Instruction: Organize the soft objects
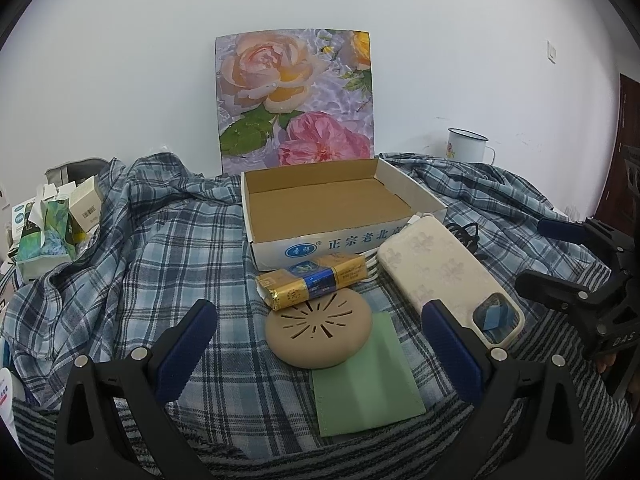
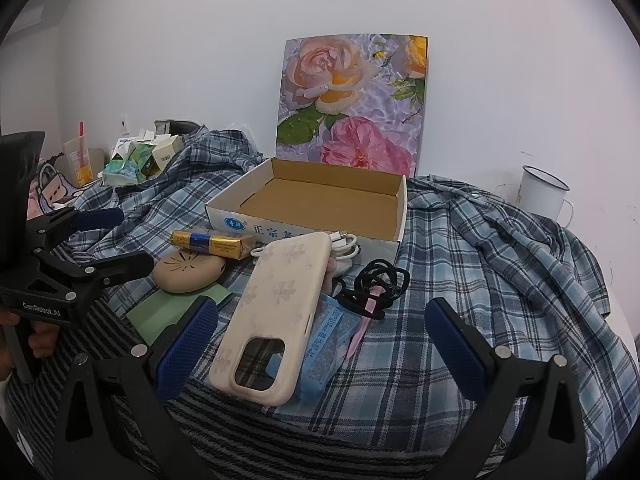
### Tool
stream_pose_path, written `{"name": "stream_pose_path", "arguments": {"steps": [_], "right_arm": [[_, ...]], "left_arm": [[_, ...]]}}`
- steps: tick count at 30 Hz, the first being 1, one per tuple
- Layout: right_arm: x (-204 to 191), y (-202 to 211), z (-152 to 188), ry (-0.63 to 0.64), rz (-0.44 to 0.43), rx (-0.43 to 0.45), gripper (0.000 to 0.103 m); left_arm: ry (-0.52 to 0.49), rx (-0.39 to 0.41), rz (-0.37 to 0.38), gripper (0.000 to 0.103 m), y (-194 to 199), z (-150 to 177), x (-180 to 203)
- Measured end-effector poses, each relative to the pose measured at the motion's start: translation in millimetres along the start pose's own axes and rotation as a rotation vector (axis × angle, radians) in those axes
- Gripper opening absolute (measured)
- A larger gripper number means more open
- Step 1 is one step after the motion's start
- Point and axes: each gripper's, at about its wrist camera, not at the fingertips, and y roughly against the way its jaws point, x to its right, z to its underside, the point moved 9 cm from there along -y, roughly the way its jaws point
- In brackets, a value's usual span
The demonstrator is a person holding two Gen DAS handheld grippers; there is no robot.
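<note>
Your left gripper [image 1: 320, 344]: jaws wide apart, empty, low centre of its own frame. Your right gripper [image 2: 324, 340]: likewise spread and holding nothing. Soft items, clustered just before the open cardboard box [image 1: 408, 194], centre frame: one tan round slotted pad [image 1: 320, 334], directly between your left fingers and nearest that hand; one green cloth sleeve [image 1: 366, 376], partly under the pad, its long axis running away toward the lower frame edge; one cream phone case [image 2: 276, 312], lying across the left half of the right view, long axis pointing from the lower centre up toward the box, camera cut-out nearest you; one bundle of black hair ties [image 2: 378, 282], mid-frame right of the case; one blue packet [image 2: 328, 340], tucked under the case edge. Also present: a gold-and-blue wrapped bar [image 1: 316, 280] touching the pad's far side, and a white cable [image 2: 346, 246] against the box front. The box is empty; it lies straight ahead of both tools. Judgement: the pad suits your left hand, the case your right. Surface: rumpled blue plaid shirt [image 1: 160, 240] over striped bedding [image 1: 260, 452]. Room: white wall, floral board [image 1: 296, 100] upright behind the box, enamel mug [image 1: 466, 144] upper right, tissue cartons [image 1: 52, 228] far left.
</note>
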Motion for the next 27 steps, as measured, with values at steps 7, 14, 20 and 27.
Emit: {"name": "stream_pose_path", "arguments": {"steps": [7,14,20,27], "right_arm": [[0.1,-1.7,0.7,0.001,0.004,-0.006,0.103],[-0.2,-0.3,0.0,0.001,0.005,0.000,0.103],[-0.4,-0.5,0.4,-0.001,0.004,-0.005,0.103],[-0.4,-2.0,0.4,-0.003,0.003,-0.012,0.103]], "left_arm": [[-0.008,-0.004,-0.007,0.103,-1.3,1.1,-0.7],[-0.001,-0.016,-0.004,0.103,-4.2,2.4,-0.6],[0.002,-0.023,0.003,0.103,-5.5,3.1,0.7],[0.044,-0.076,0.015,0.103,-14.4,6.6,-2.2]]}}
